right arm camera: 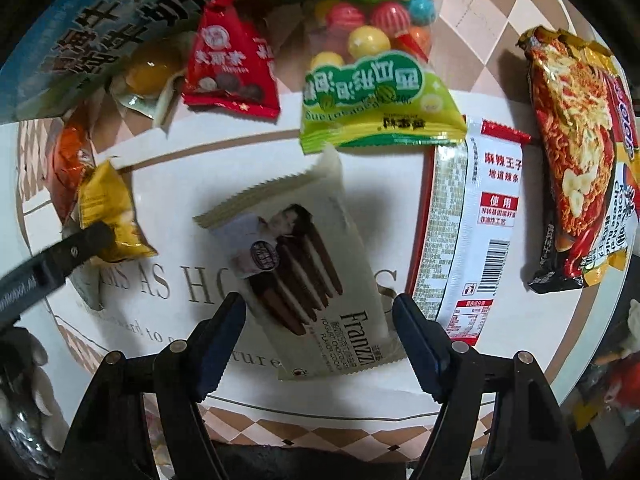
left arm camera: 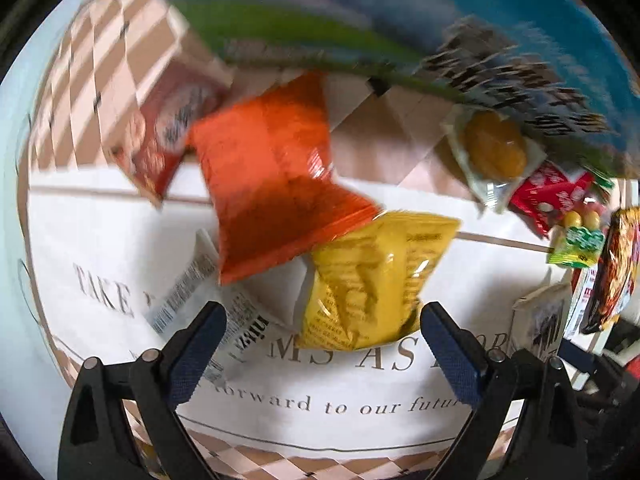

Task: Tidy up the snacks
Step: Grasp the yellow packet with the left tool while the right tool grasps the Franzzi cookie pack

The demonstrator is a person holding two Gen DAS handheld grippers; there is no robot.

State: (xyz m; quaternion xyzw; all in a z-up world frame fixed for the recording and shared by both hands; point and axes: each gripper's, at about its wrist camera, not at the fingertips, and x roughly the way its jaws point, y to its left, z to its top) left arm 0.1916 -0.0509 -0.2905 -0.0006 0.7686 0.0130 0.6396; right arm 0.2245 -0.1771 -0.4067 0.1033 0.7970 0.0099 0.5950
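**Snacks spread on printed cloth, both grippers empty**

Surface: a table under a cloth [right arm camera: 360, 176] with a white centre panel carrying grey lettering and a tan-and-cream diamond border. At the far edge stands a large blue-and-green carton [left arm camera: 500, 20] with black characters; the room beyond the table rim is dark and unreadable.

Left wrist view, blurred: orange bag [left arm camera: 276, 176] at centre, overlapping a yellow bag [left arm camera: 368, 280] to its right and a white wrapper [left arm camera: 208, 292] to its near left. Red packet [left arm camera: 160, 136] lies far left. Clear pack with a yellow piece [left arm camera: 494, 148] sits far right.

Right wrist view: noodle packet [right arm camera: 576, 160] far right, white-and-red sachet [right arm camera: 476, 224] just left of it, cream Franzzi biscuit pack [right arm camera: 304, 272] at centre, green bag of coloured gumballs [right arm camera: 376, 76] beyond it, red triangular packet [right arm camera: 232, 60] far left.

Left gripper [left arm camera: 323, 356]: fingers spread, nothing between them, just near of the yellow bag. Right gripper [right arm camera: 319, 350]: fingers wide apart, straddling the biscuit pack's near end without contact.
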